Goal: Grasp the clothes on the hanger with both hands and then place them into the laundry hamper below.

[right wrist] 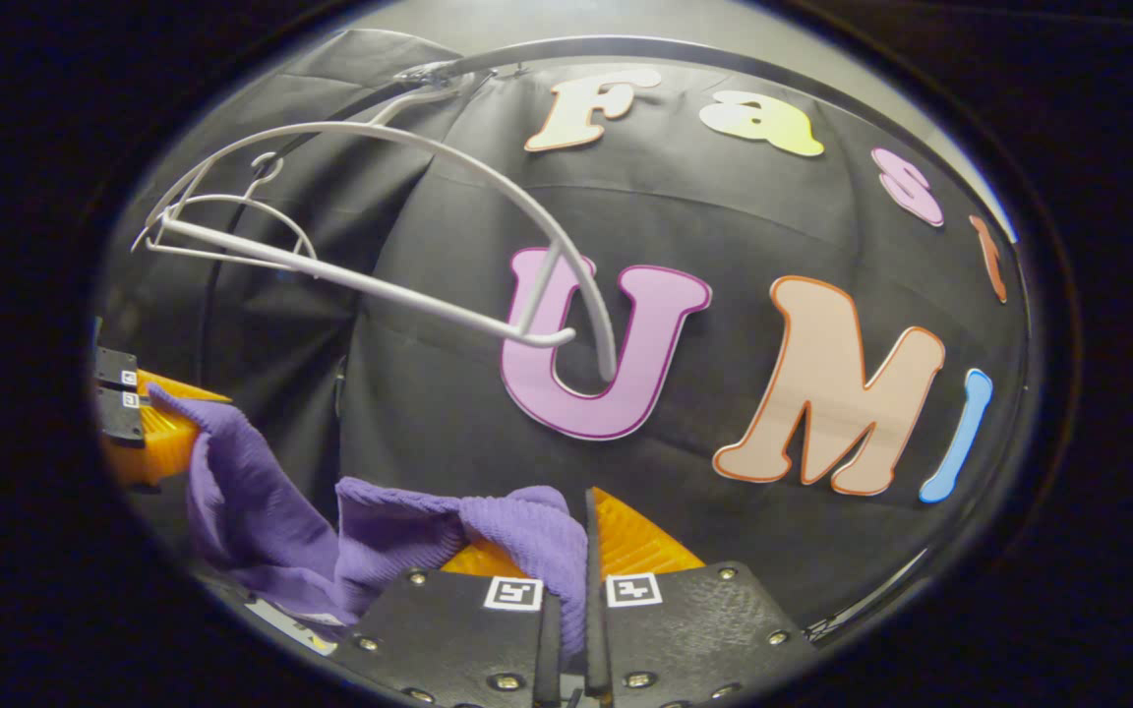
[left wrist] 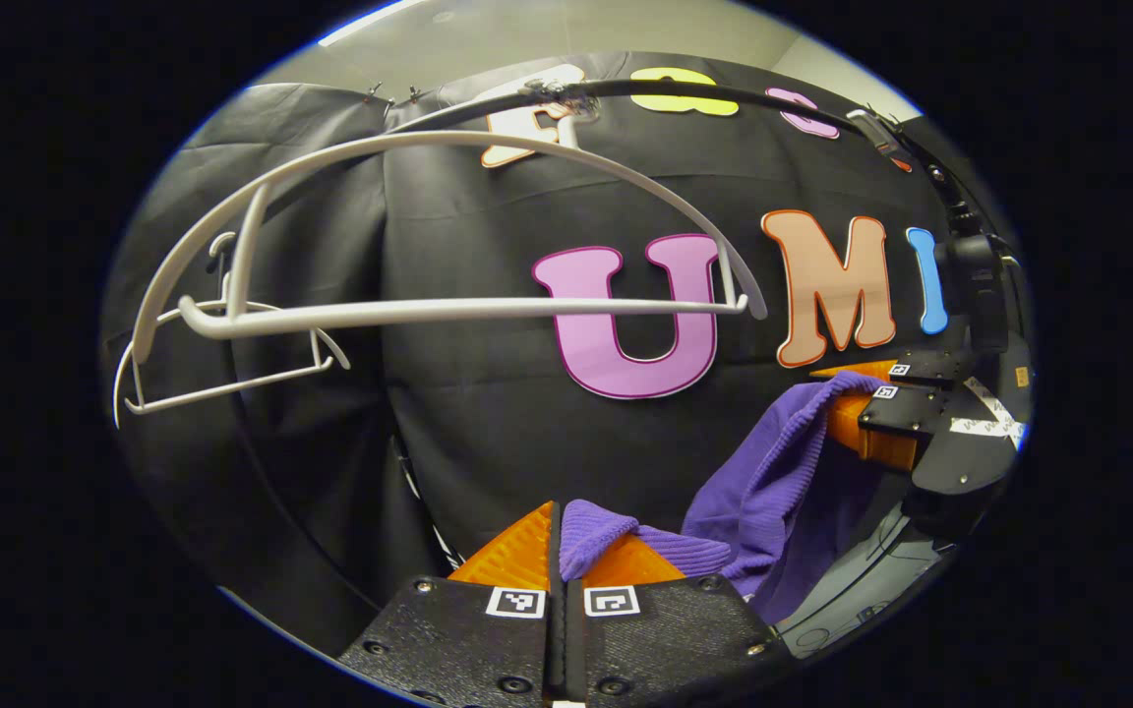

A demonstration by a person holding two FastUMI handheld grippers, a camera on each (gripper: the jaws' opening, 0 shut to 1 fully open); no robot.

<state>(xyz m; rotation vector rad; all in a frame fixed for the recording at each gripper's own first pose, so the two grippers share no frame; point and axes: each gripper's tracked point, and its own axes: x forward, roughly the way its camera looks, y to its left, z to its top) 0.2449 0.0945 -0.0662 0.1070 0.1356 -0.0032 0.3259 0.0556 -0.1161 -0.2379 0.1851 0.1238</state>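
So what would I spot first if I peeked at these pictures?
Probably the purple cloth, stretched low between both claws: the left claw pinches one end and the right claw pinches the other. Next comes the bare white hanger above it, hanging from a rail.

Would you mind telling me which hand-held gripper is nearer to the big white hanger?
Left, as far as I can judge. The left hand-held gripper sits beneath the hanger, while the right hand-held gripper sits lower and off its end. Both grip the purple garment.
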